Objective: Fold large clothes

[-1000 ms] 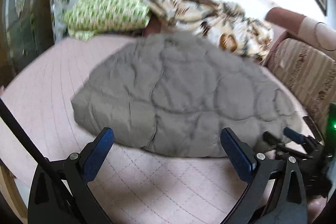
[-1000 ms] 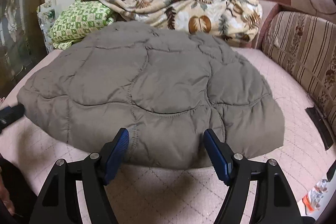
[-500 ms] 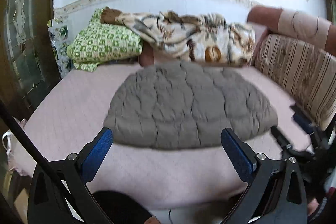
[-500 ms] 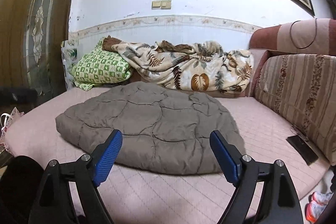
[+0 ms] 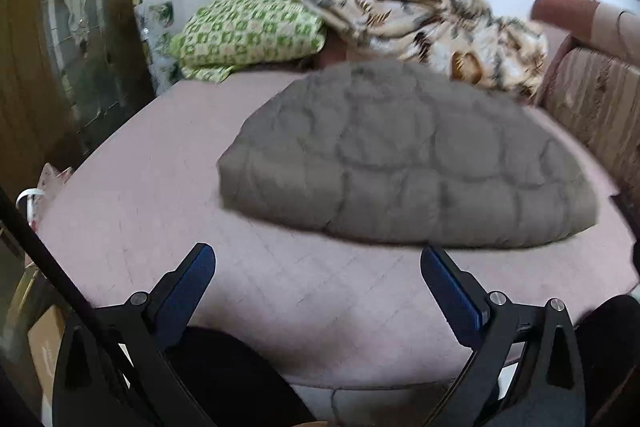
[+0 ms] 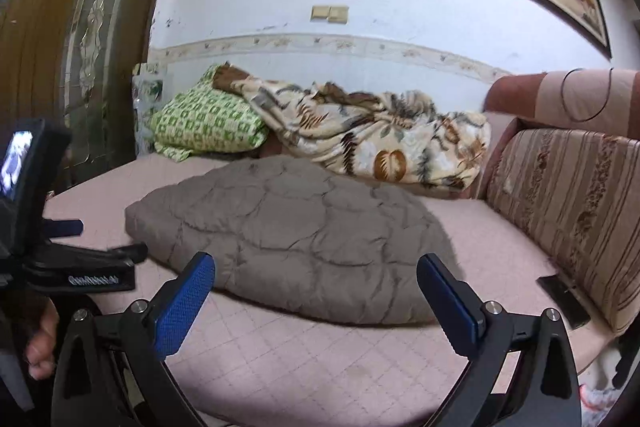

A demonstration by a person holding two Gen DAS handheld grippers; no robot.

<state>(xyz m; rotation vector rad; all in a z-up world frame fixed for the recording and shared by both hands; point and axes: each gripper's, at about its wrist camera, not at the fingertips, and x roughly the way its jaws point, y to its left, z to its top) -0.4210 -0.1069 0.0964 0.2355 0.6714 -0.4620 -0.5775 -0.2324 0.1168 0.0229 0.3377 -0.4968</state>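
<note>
Open pink mattress (image 6: 320, 355) lies wide in front of the right gripper (image 6: 316, 291), whose jaws are opening with nothing between them, so the near approach is clear. The left gripper (image 5: 318, 281) hangs over bare mattress too, jaws spread and empty. Straight ahead the grey quilted jacket (image 6: 296, 239) bulks up across the middle, a soft hump blocking any low pass to the back. Behind it the floral blanket (image 6: 376, 143) and green checked pillow (image 6: 204, 123) pile against the wall. The striped sofa backrest (image 6: 568, 211) walls off the right side, with a dark flat object (image 6: 562, 293) lying at its foot. Left of the jacket, a clear strip of mattress runs toward the door (image 6: 80, 39).
</note>
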